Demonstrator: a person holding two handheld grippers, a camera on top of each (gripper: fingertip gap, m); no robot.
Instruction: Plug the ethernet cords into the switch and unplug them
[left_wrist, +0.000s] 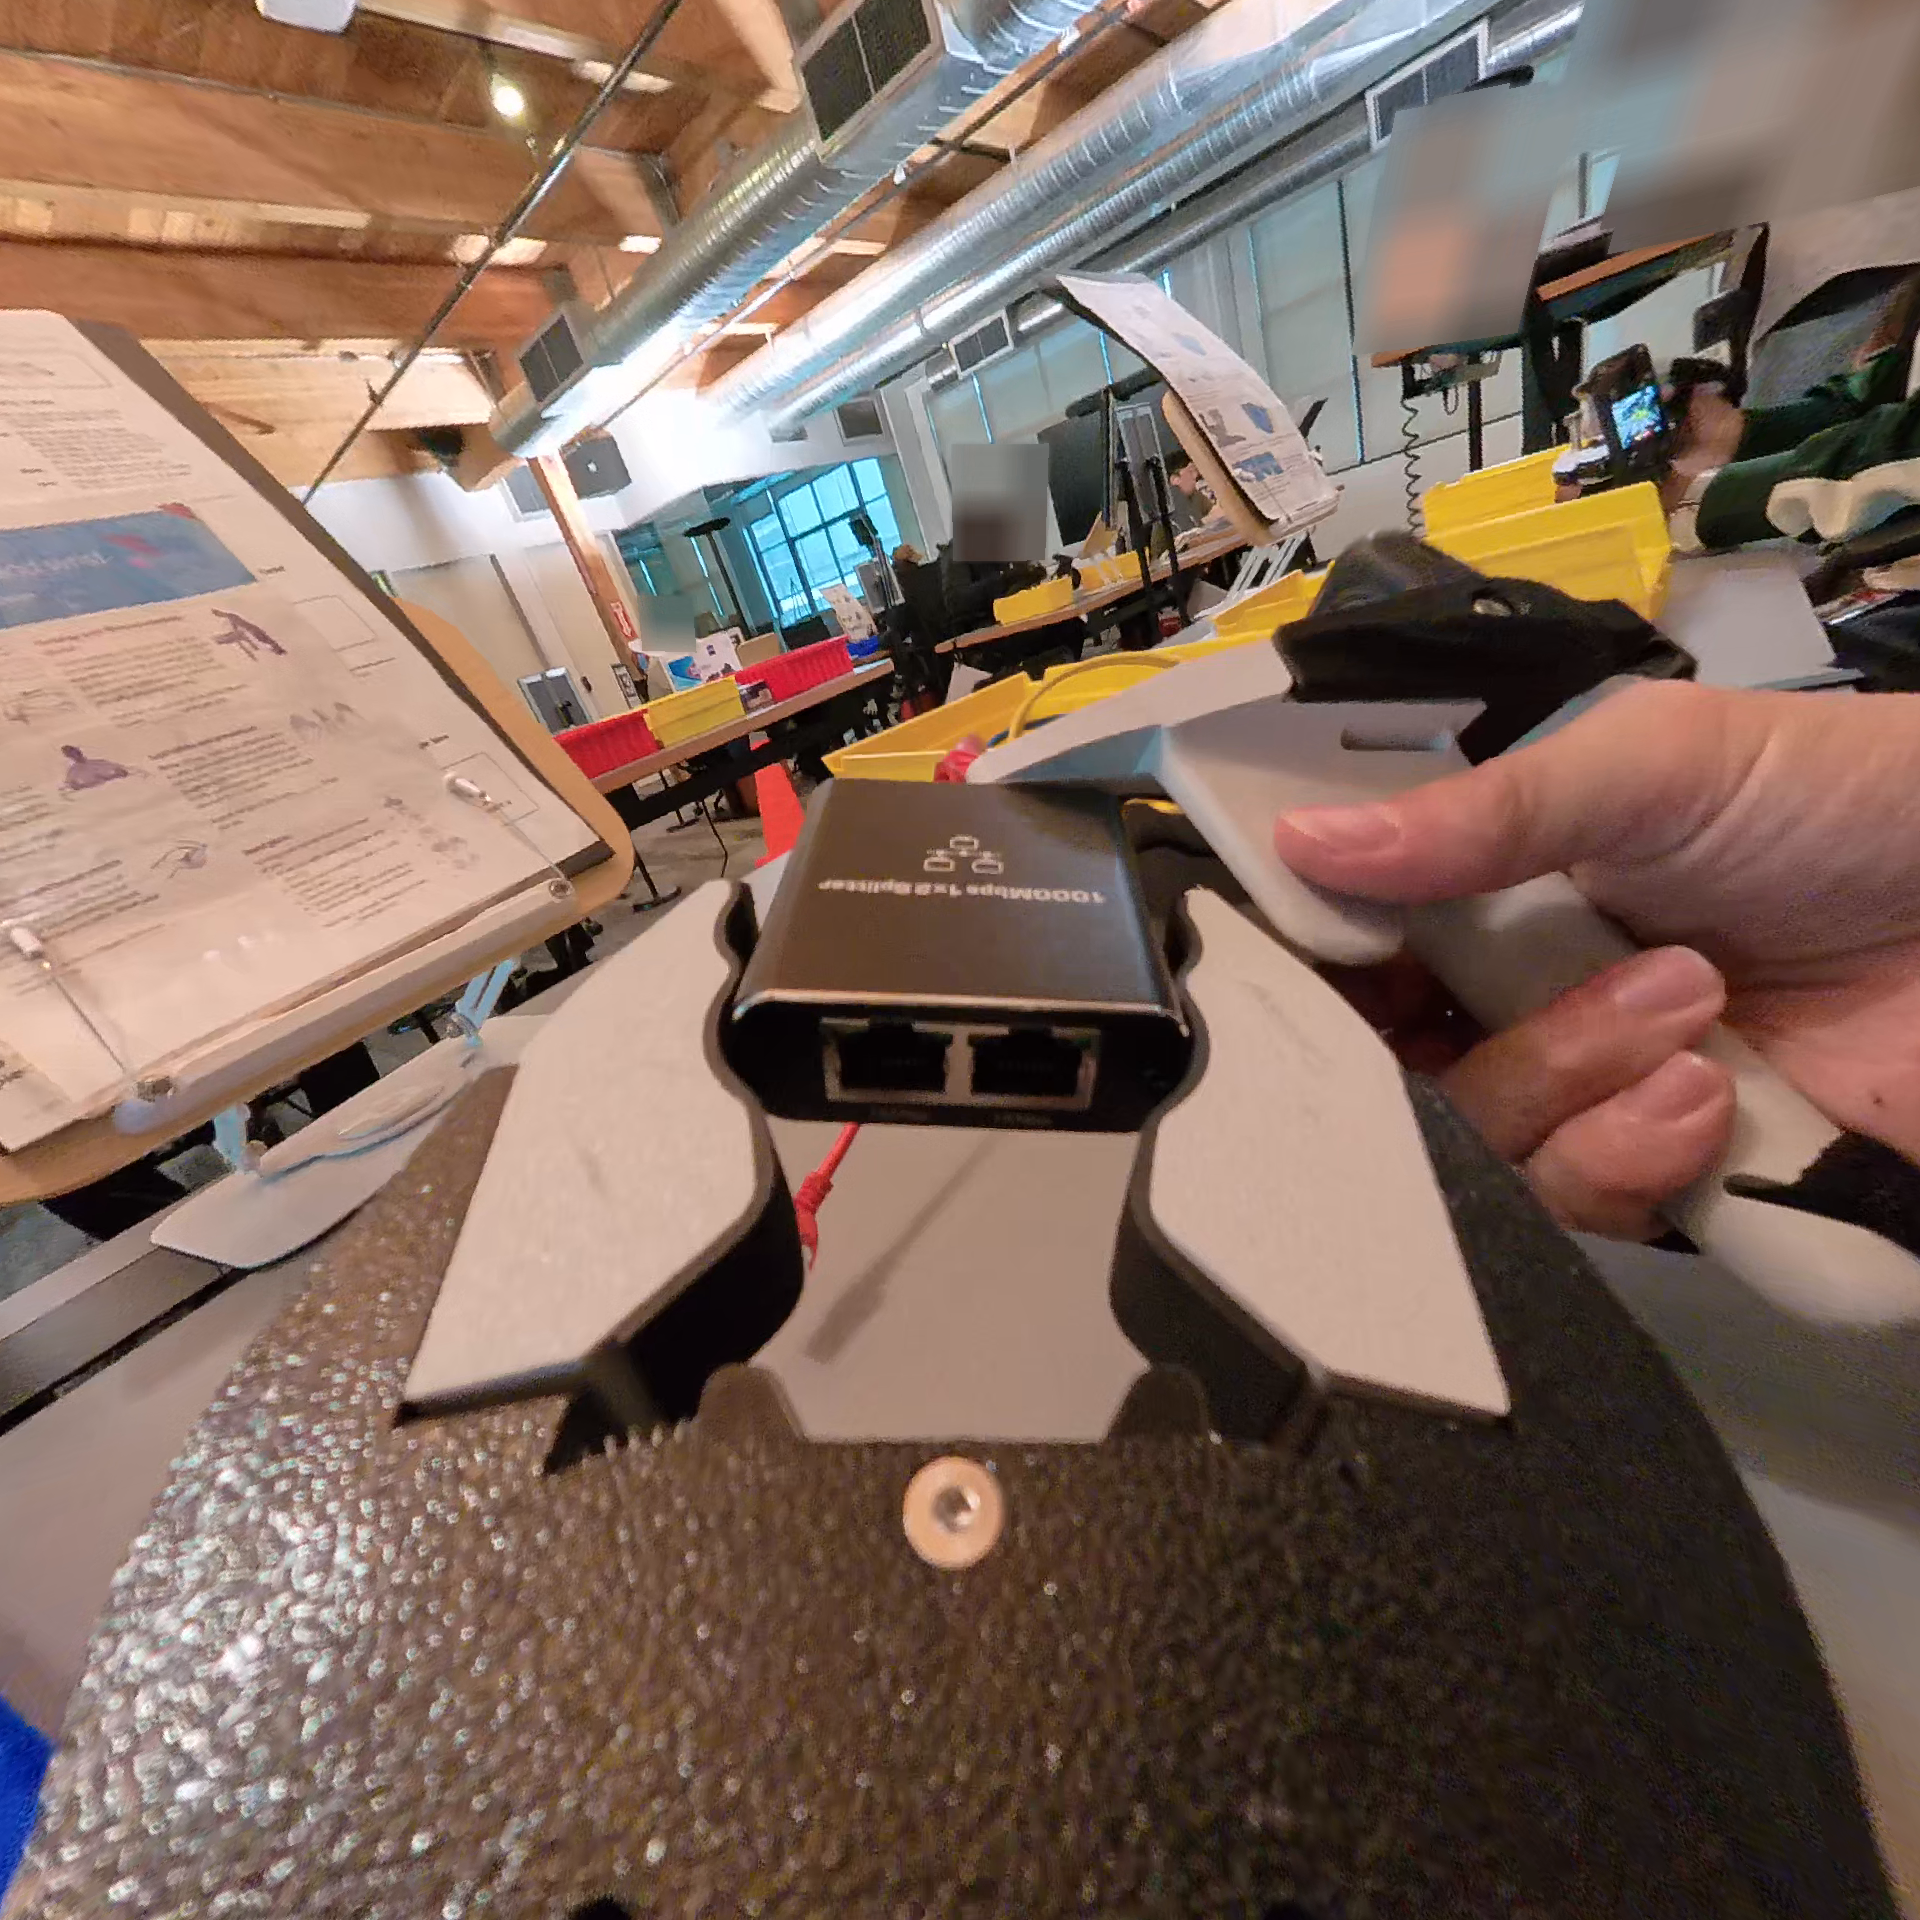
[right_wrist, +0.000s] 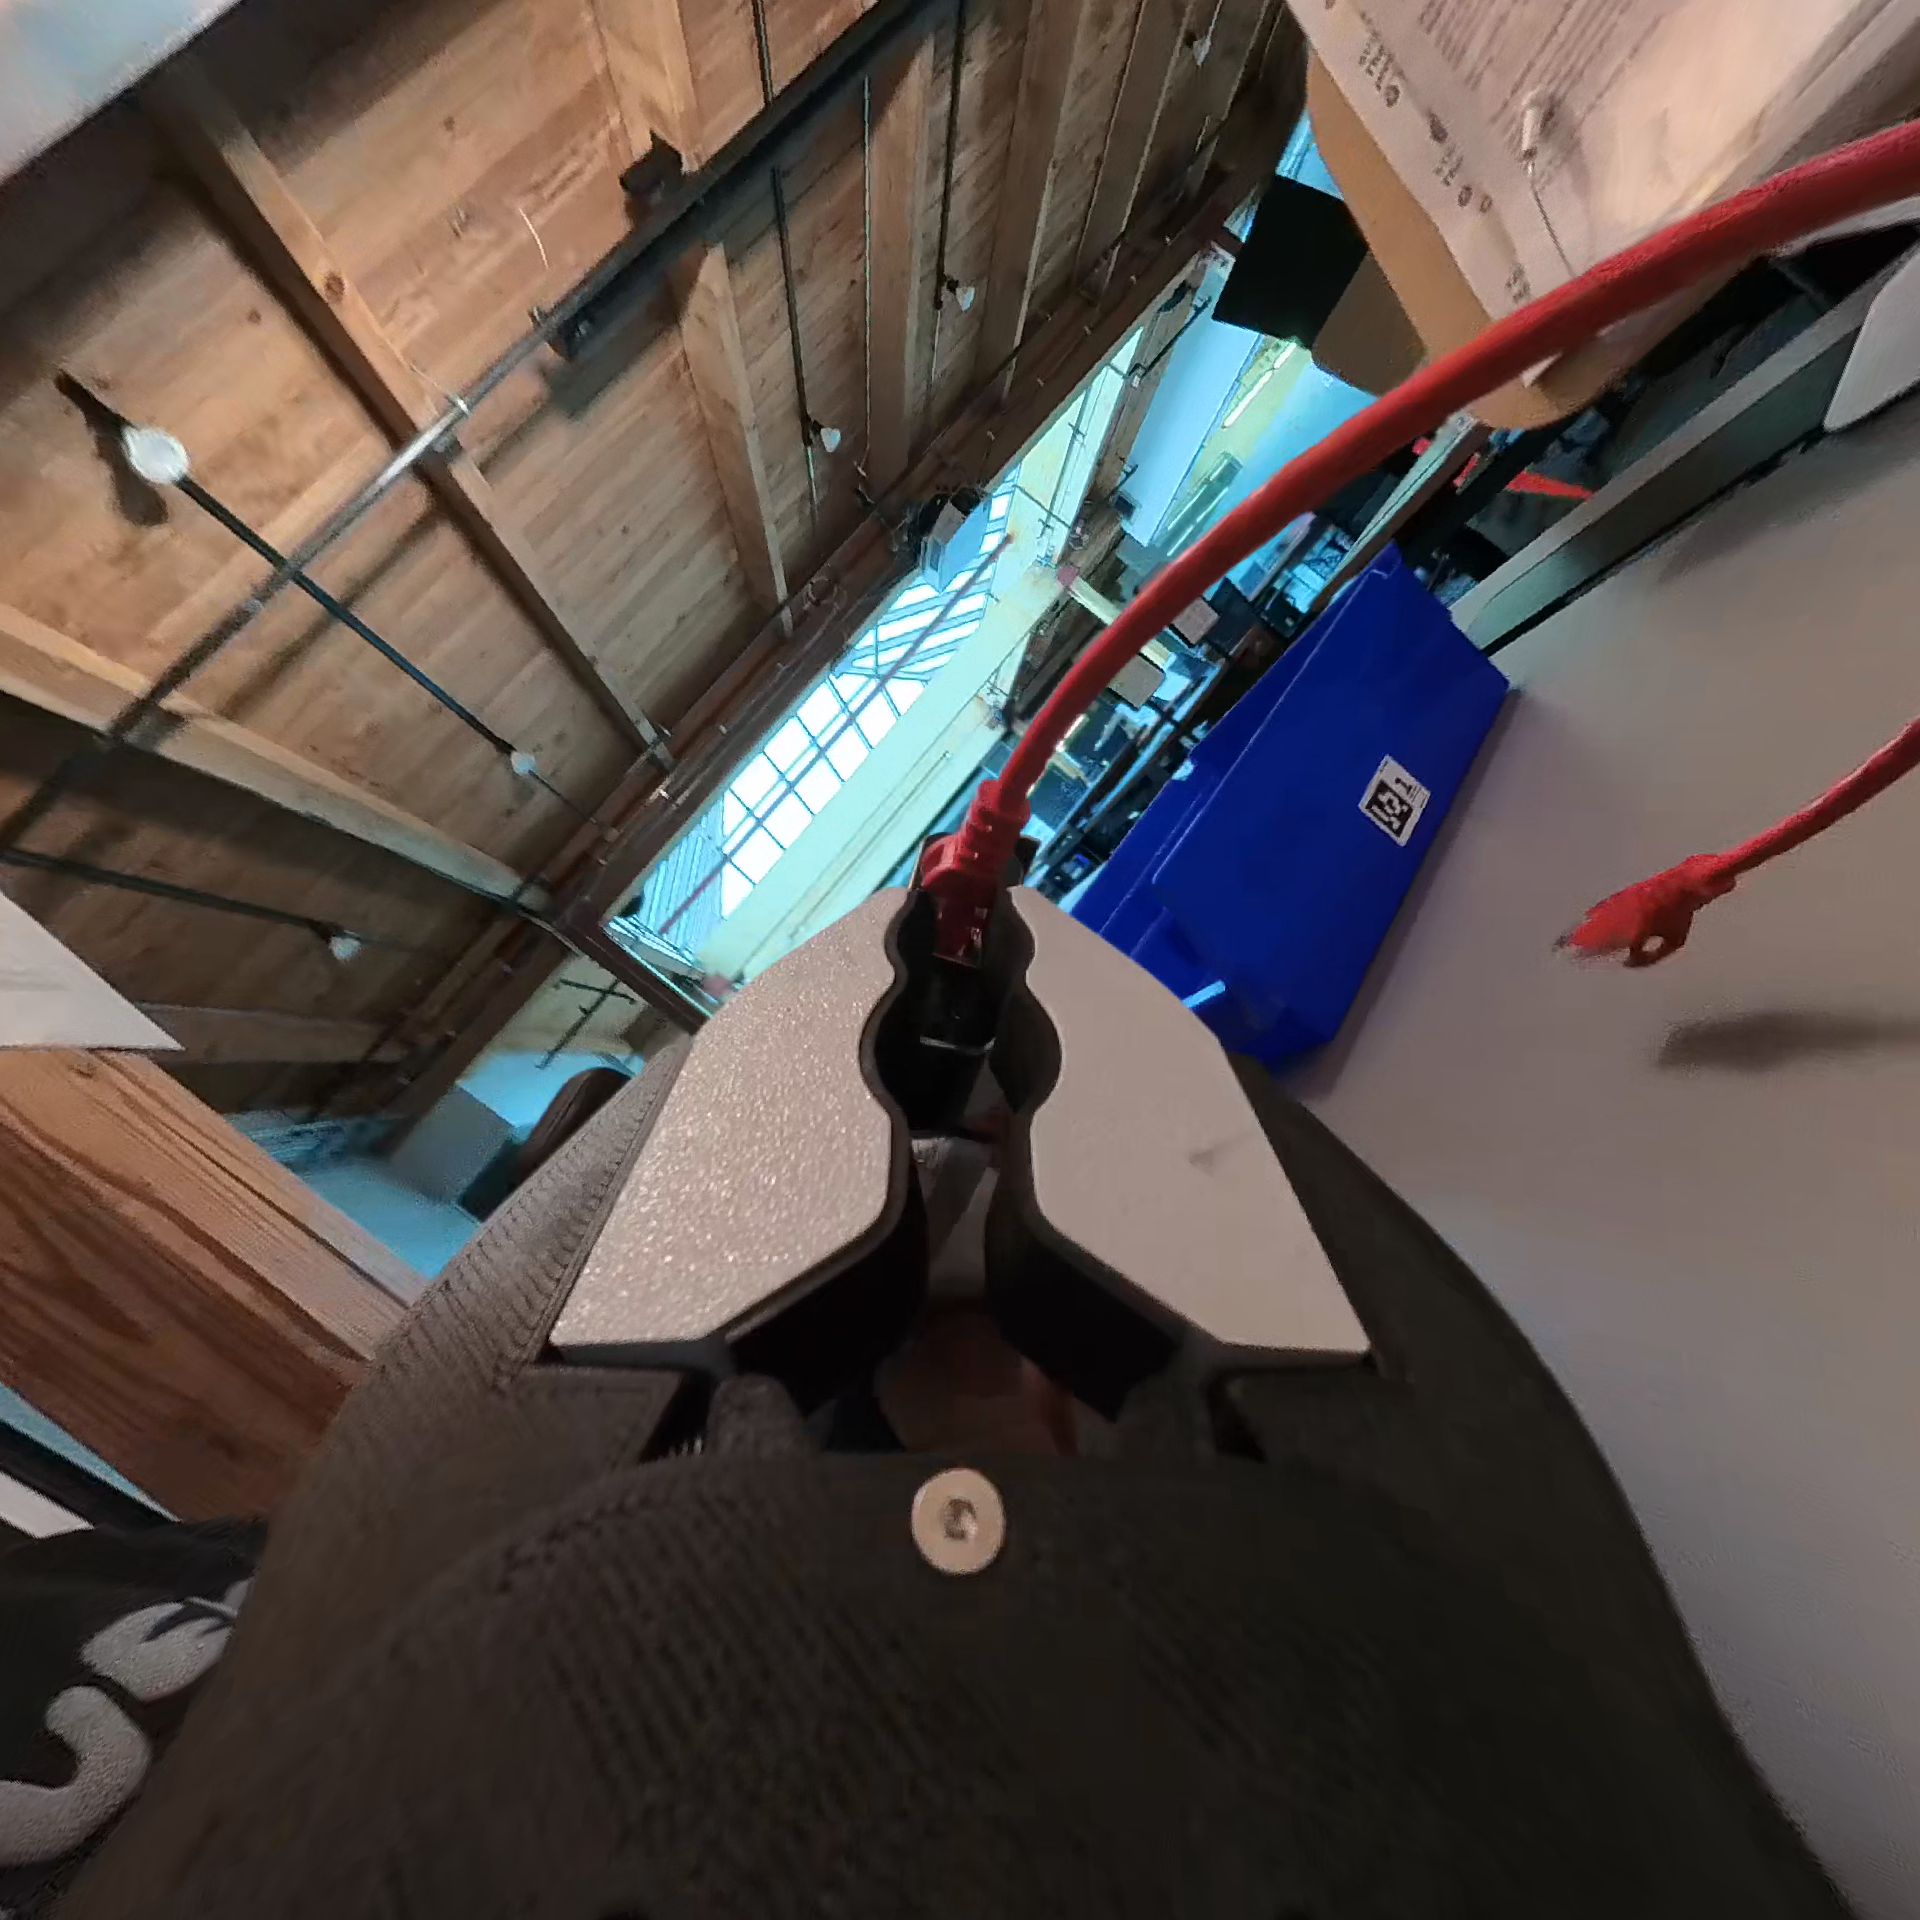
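Left tongs (left_wrist: 956, 997) clamp the black switch (left_wrist: 961, 956), both facing ports empty; right tongs (right_wrist: 961, 987) pinch a red ethernet plug (right_wrist: 961, 894). Nothing visibly plugged yet.

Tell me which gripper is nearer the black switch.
Left. The left gripper clamps the black switch between its fingers; the right gripper, gripping a red cord's plug, sits just behind the switch's far end.

i see the black switch (left_wrist: 956, 966) held level above the table, both front ports empty. one red ethernet cord (right_wrist: 1351, 457) arcs upward; its second plug (right_wrist: 1636, 920) hangs loose.
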